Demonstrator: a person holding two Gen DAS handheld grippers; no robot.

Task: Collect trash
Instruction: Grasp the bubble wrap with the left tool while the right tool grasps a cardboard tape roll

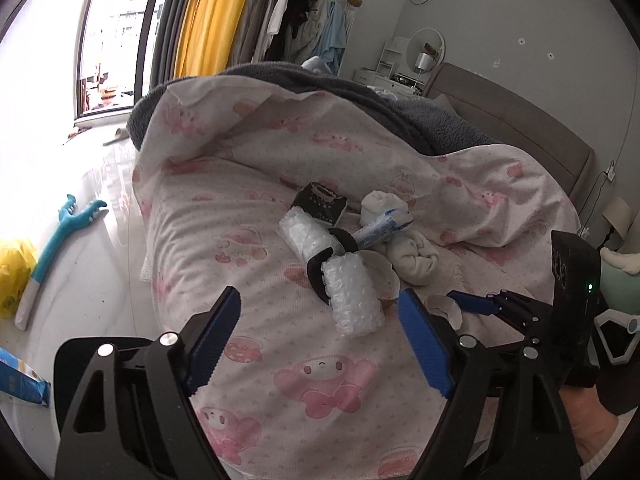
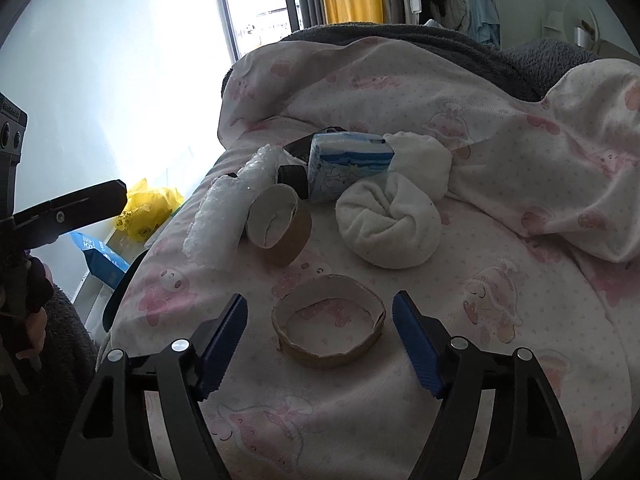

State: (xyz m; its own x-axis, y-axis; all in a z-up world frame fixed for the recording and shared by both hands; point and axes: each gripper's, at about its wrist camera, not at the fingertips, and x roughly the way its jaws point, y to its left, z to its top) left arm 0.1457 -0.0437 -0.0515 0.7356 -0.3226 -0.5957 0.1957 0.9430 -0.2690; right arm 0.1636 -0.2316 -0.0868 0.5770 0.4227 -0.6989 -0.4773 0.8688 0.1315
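Trash lies on a pink-patterned quilt (image 1: 280,380). A bubble-wrap roll with black bands (image 1: 352,296) lies just ahead of my open, empty left gripper (image 1: 320,312). Beyond it are a black carton (image 1: 320,202), a blue-white tissue pack (image 1: 384,226) and rolled white socks (image 1: 412,258). In the right wrist view a flat cardboard ring (image 2: 330,322) lies between the fingers of my open right gripper (image 2: 320,316). A second cardboard ring (image 2: 280,224) stands beyond it, beside the bubble wrap (image 2: 218,220), the tissue pack (image 2: 348,164) and the socks (image 2: 388,224). My right gripper also shows in the left wrist view (image 1: 464,302).
A grey blanket (image 1: 440,120) lies over the far quilt. A yellow plastic bag (image 2: 148,206) and a blue box (image 2: 100,258) sit on the floor left of the bed. A teal toy (image 1: 68,232) lies on the floor. The headboard (image 1: 520,120) is at right.
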